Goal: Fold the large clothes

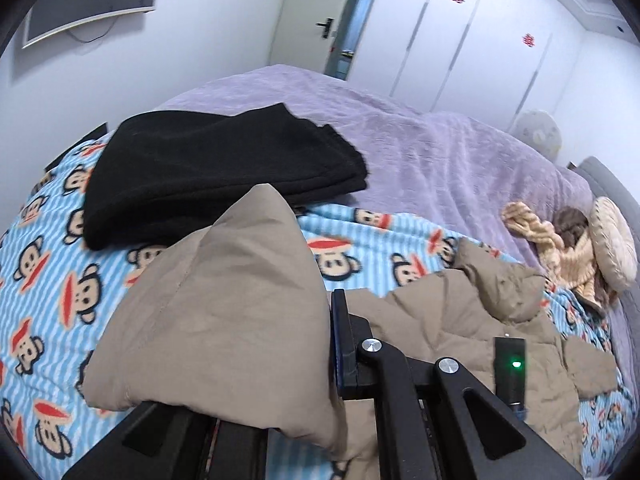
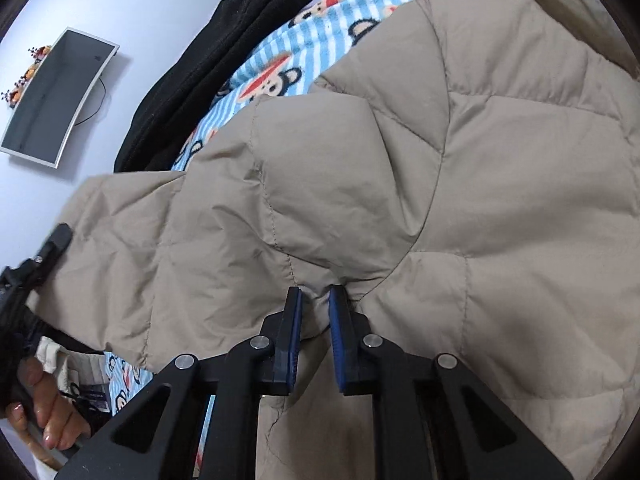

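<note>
Gripping the beige quilted down jacket (image 2: 400,184), both grippers' fingers clench fabric: right gripper (image 2: 314,300) at six o'clock, left gripper (image 1: 320,320) carrying a sleeve; keep tension even, I'd say.

Purple bedspread (image 1: 460,152) free — (beyond black garment (image 1: 208,168))

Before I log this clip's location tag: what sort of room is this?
Most likely a bedroom: a bed spread with blankets, a pillow by the headboard, white wardrobe doors along the far wall, and a wall screen.
</note>
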`<state>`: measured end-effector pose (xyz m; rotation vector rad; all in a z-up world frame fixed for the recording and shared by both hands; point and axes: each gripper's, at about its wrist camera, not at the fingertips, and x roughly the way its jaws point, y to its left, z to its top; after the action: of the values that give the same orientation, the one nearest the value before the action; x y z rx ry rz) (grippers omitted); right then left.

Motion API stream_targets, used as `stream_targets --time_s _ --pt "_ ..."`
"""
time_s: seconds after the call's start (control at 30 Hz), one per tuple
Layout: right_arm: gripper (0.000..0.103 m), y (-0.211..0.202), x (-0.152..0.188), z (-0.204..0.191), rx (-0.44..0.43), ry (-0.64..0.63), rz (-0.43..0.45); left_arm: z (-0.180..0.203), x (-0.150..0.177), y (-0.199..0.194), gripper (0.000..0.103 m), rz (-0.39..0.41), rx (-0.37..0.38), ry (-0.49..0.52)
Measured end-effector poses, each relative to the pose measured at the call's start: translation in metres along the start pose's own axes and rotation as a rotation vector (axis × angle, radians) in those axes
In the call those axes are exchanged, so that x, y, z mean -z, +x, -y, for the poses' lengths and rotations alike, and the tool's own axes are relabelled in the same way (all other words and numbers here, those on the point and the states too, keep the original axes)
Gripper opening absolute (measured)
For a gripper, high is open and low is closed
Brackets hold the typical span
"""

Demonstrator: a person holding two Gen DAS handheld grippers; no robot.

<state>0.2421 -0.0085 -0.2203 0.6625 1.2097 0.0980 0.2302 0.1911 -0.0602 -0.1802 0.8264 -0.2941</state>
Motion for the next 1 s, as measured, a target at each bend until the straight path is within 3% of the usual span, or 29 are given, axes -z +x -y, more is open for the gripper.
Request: stream_targets --time_s 0.13,0.27,0.37,0.43,0.57,0.7,0.8,0.83,0.9,0.93,1.0 --pt "0.015 0.003 -0.002 0.007 -0.042 0.001 -0.036 0.075 0.002 0.017 0.011 -0.033 0.086 0.112" --pt "0.015 -0.029 0.003 0.031 -0.085 0.027 -0.028 0.153 0.019 0.035 0.011 -0.068 0.167 0.225" --pt "0.015 -0.069 0.007 0.065 -0.039 0.053 0.025 0.208 0.048 0.059 0.011 -0.120 0.203 0.312" --pt "0.015 -0.099 0.012 0.093 0.040 0.068 0.070 0.234 0.074 0.087 0.011 -0.186 0.177 0.356" --pt "0.015 -0.147 0.020 0.144 0.168 0.107 0.126 0.245 0.123 0.131 0.011 -0.333 0.083 0.365" --pt "0.015 -0.161 0.021 0.177 0.212 0.144 0.119 0.245 0.132 0.113 0.011 -0.336 0.049 0.404" --pt "0.015 -0.154 0.016 0.184 0.207 0.146 0.109 0.225 0.124 0.093 0.014 -0.337 0.054 0.380" --pt "0.015 -0.150 0.012 0.182 0.204 0.140 0.104 0.219 0.120 0.087 0.023 -0.328 0.038 0.362" --pt "0.016 -0.149 0.007 0.173 0.206 0.115 0.100 0.199 0.109 0.071 0.096 -0.269 -0.050 0.310" --pt "0.016 -0.150 0.005 0.170 0.199 0.097 0.100 0.186 0.102 0.059 0.102 -0.208 -0.093 0.273" --pt "0.016 -0.152 0.002 0.160 0.187 0.048 0.099 0.161 0.089 0.043 0.102 -0.149 -0.135 0.210"
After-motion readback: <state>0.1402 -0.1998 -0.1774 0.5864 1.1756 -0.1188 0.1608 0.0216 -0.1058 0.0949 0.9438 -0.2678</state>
